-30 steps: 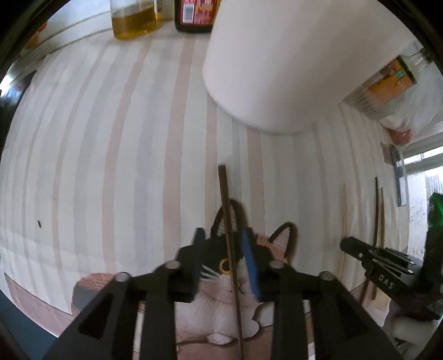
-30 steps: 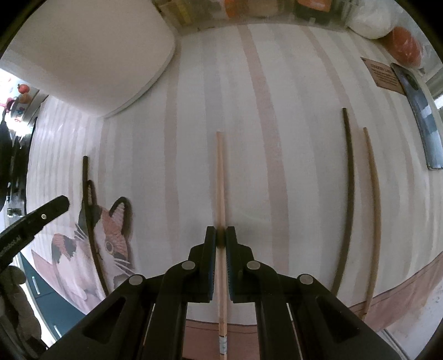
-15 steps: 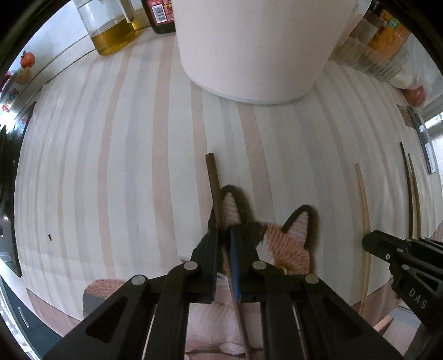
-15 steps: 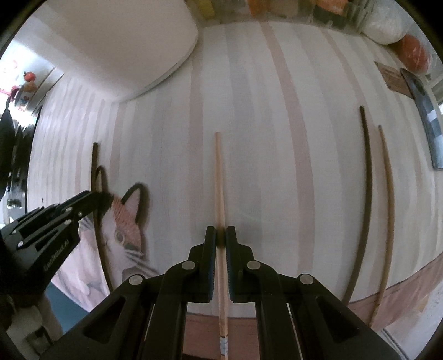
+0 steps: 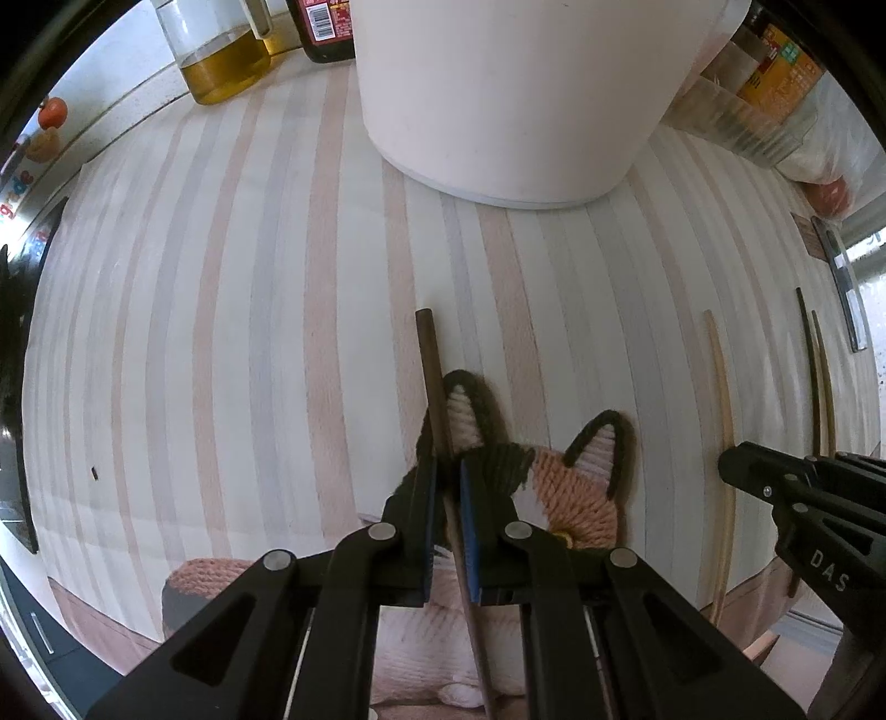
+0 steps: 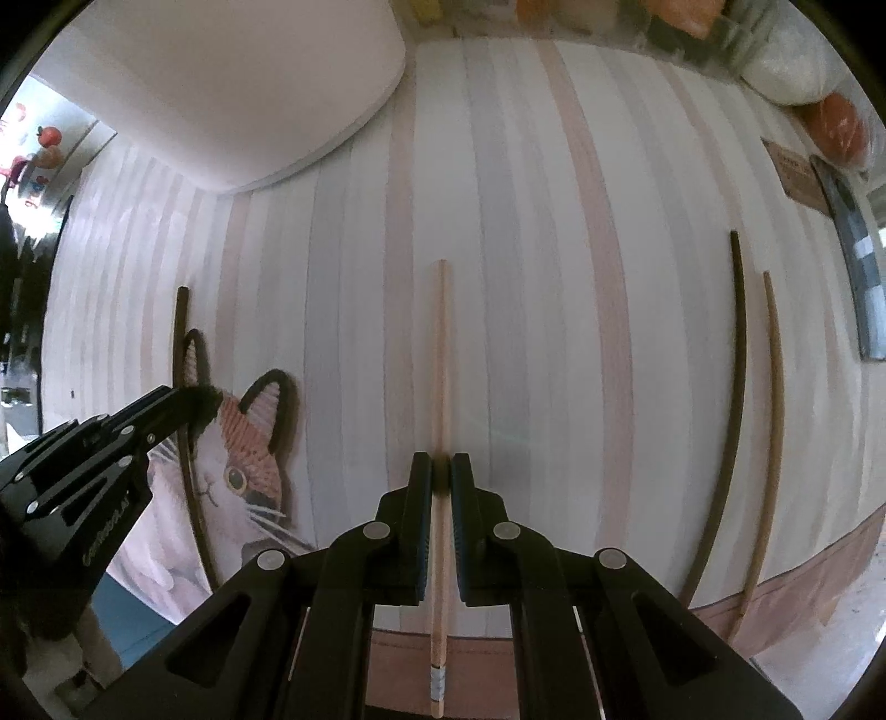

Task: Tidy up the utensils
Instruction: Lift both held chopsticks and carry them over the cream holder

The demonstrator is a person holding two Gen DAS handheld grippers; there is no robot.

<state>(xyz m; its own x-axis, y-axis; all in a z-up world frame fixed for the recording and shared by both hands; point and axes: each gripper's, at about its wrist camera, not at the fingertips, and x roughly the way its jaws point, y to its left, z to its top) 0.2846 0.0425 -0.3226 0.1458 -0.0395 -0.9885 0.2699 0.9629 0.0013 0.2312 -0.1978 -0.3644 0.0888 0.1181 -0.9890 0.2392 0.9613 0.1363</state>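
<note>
Dark chopstick (image 5: 437, 399): one, brown, lying across the striped mat (image 5: 221, 332) with its near part over the cat-shaped coaster (image 5: 576, 487). The left gripper (image 5: 447, 487) has its jaws closed on it, blue pads pressed to either side of the stick; the far end juts past the fingertips beside the coaster's black-edged ear. In the right wrist view the same stick (image 6: 180, 343) runs along the coaster's left edge, with the left gripper (image 6: 191, 399) reaching in from the lower left.

Pale chopstick (image 6: 439, 360): one, light wood with a grey band at its near end, lying straight along the mat's stripes. The right gripper (image 6: 441, 476) is clamped on it about midway along its length, jaws drawn in tight against the stick. In the left wrist view it shows as a thin pale curve (image 5: 720, 399) at the right, just beside the right gripper (image 5: 731, 465).

Loose pair: a second dark chopstick (image 6: 731, 387) and a second pale chopstick (image 6: 772, 399), side by side near the mat's right edge, well apart from both grippers.

White container (image 5: 509, 94): large, rounded, standing at the far side of the mat.

Background: oil jar (image 5: 221, 61) and a dark bottle with a red label (image 5: 326, 27) behind the mat at the left; packaged goods (image 5: 775, 61) at the far right.
</note>
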